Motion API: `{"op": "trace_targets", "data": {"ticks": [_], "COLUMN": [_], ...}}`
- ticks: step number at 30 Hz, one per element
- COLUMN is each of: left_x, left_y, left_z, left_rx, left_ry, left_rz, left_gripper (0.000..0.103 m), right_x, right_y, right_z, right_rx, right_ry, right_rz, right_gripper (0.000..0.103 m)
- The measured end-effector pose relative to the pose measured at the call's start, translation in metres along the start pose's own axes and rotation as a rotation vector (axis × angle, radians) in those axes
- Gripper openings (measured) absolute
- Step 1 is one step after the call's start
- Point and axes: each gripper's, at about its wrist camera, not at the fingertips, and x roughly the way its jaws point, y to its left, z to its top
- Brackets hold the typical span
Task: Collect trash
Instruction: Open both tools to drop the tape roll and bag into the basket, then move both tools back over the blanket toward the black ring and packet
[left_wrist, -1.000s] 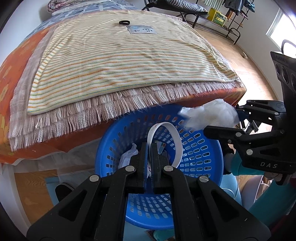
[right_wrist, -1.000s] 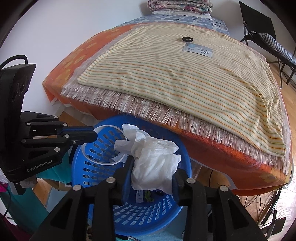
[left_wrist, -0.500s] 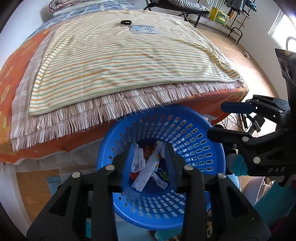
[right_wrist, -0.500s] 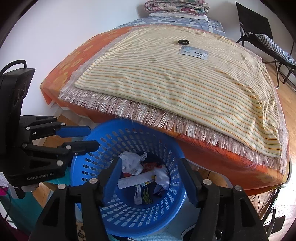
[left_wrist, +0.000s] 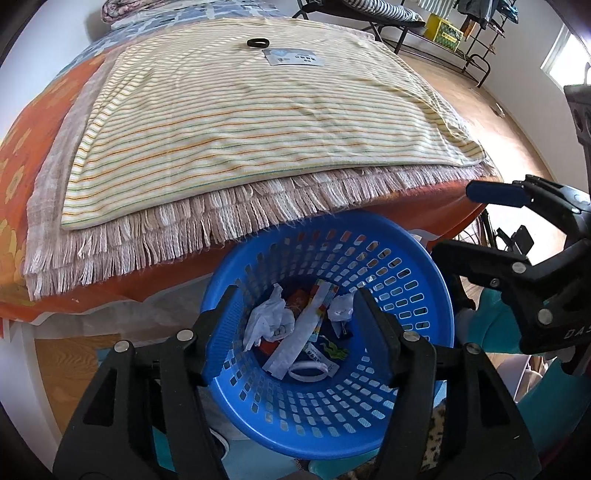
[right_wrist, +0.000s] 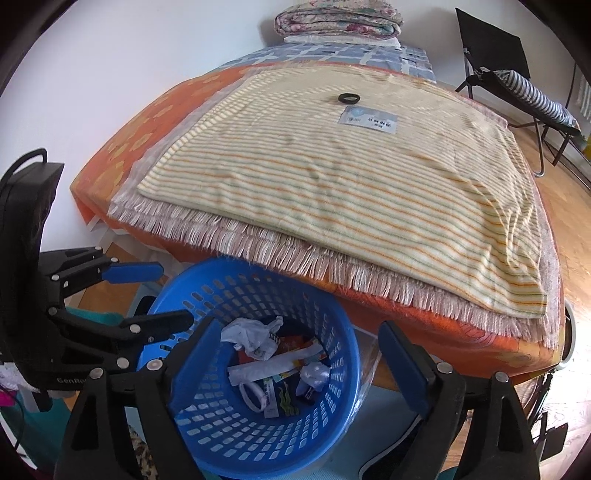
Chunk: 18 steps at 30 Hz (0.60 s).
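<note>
A blue perforated basket (left_wrist: 413, 295) stands on the floor at the foot of the bed; it also shows in the right wrist view (right_wrist: 332, 354). It holds crumpled white tissue (left_wrist: 271, 319), a long wrapper (left_wrist: 306, 328), a white ring (left_wrist: 308, 371) and other scraps. My left gripper (left_wrist: 297, 314) is open and empty above the basket. My right gripper (right_wrist: 299, 343) is open and empty above it too. On the bed lie a black ring (left_wrist: 257, 43) and a pale blue packet (left_wrist: 293, 57), also seen in the right wrist view as ring (right_wrist: 348, 98) and packet (right_wrist: 369, 120).
A striped yellow blanket (left_wrist: 240, 122) covers an orange bed with a fringed edge (left_wrist: 177, 229) overhanging the basket. Folded bedding (right_wrist: 338, 20) sits at the head. A black chair (right_wrist: 517, 74) and wooden floor (left_wrist: 487, 110) lie to the right.
Both grippers opened. The white band dropped from my left gripper and the white tissue from my right gripper into the basket. Both grippers have since opened wider.
</note>
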Motion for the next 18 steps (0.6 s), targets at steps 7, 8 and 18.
{"op": "trace_targets", "data": {"ticks": [7,8,18], "left_x": [-0.001,-0.002,-0.013], "left_y": [0.001,0.001,0.005], "left_z": [0.007,0.008,0.034], "left_rx": [-0.018,-0.018,-0.037], "left_ry": [-0.008,-0.01,-0.046], "left_rz": [-0.005,-0.007,-0.01], "left_gripper": [0.064,0.064,0.064], "right_x": [-0.006,-0.008,-0.016], "right_y": [-0.001,-0.002,-0.01], "right_z": [0.008,0.01,0.029], "right_rx": [0.009,0.013,0.049], "right_ry": [-0.021,-0.026,-0.048], "right_rz": [-0.018,-0.022,-0.032], "right_gripper": [0.094,0.095,0.096]}}
